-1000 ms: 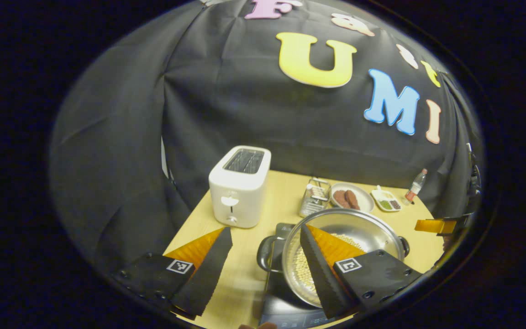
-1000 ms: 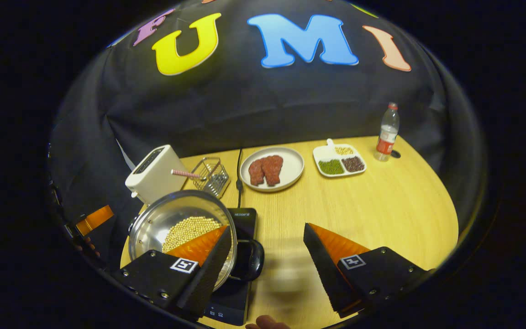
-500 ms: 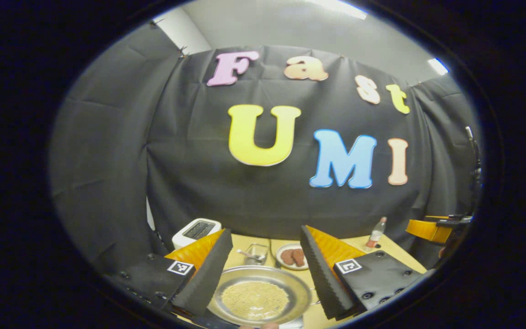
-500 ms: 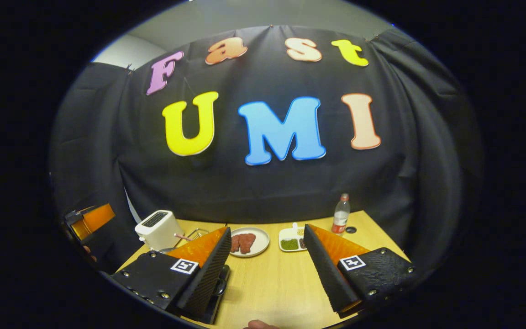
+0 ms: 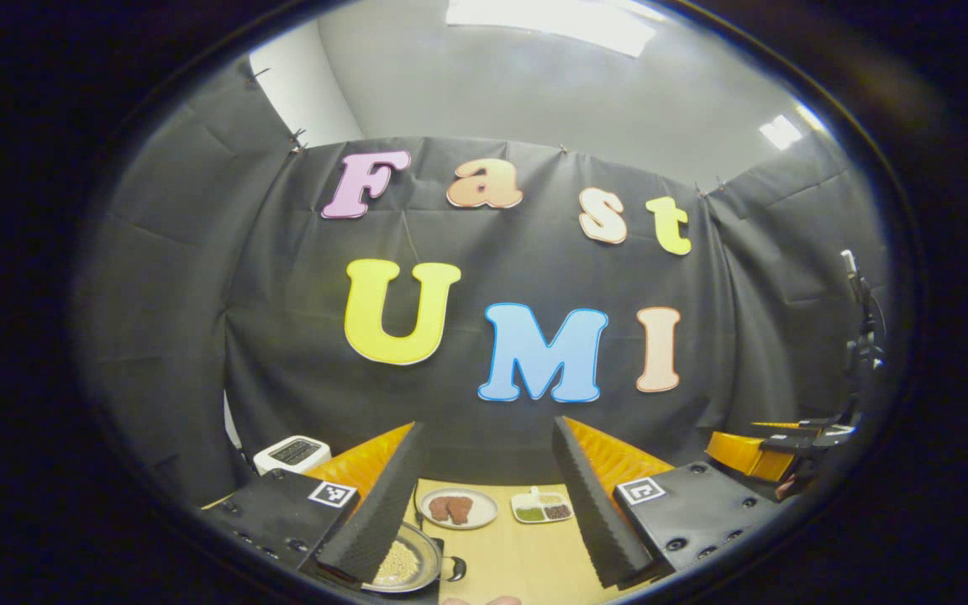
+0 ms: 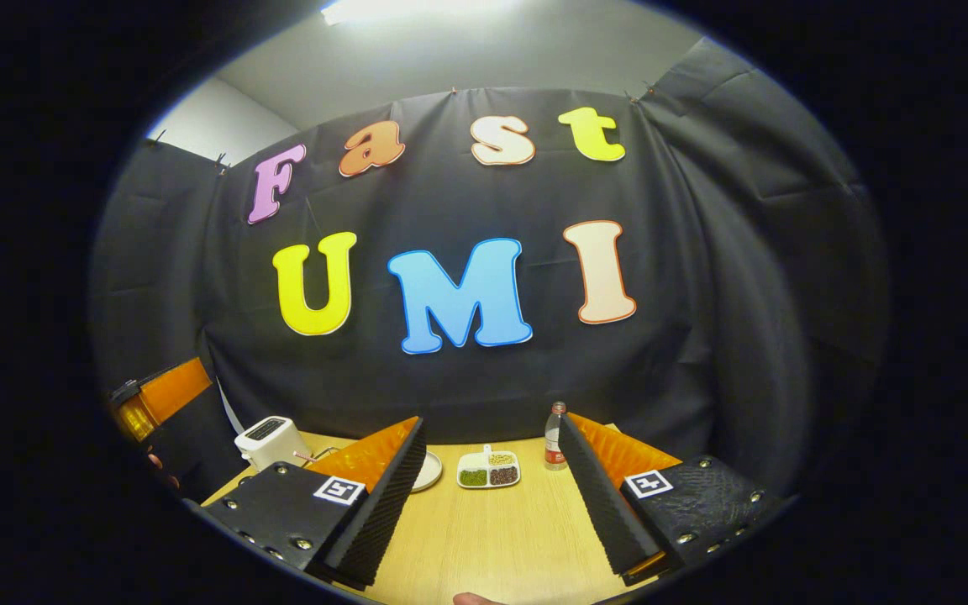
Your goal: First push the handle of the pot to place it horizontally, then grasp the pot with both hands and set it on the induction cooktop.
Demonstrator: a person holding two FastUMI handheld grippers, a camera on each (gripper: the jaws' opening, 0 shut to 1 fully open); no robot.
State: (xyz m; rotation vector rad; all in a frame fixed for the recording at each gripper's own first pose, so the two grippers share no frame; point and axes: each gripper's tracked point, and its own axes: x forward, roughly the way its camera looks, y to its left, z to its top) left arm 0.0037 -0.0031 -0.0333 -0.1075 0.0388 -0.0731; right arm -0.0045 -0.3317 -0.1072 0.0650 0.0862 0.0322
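Note:
The steel pot (image 5: 407, 561), with pale beans inside, lies low in the left gripper view, partly behind one of my left fingers (image 5: 370, 521). Its dark side handle (image 5: 455, 570) points right. A dark corner beside the pot looks like the induction cooktop (image 5: 439, 547). My left gripper (image 5: 487, 422) is open and held well back from the pot, with nothing between its fingers. It also appears at the left edge of the right gripper view (image 6: 156, 402). My right gripper (image 6: 491, 418) is open above the wooden table (image 6: 492, 538); it shows far right in the left gripper view (image 5: 765, 449).
A white toaster (image 6: 265, 439) stands at the table's back left. A plate of meat (image 5: 457, 507), a divided dish of beans (image 6: 488, 470) and a water bottle (image 6: 554, 435) line the back of the table.
Both grippers have drawn back and tilted up from the pot, which stood right at the fingers a second ago. Pot and table now look small and low; more of the wall shows.

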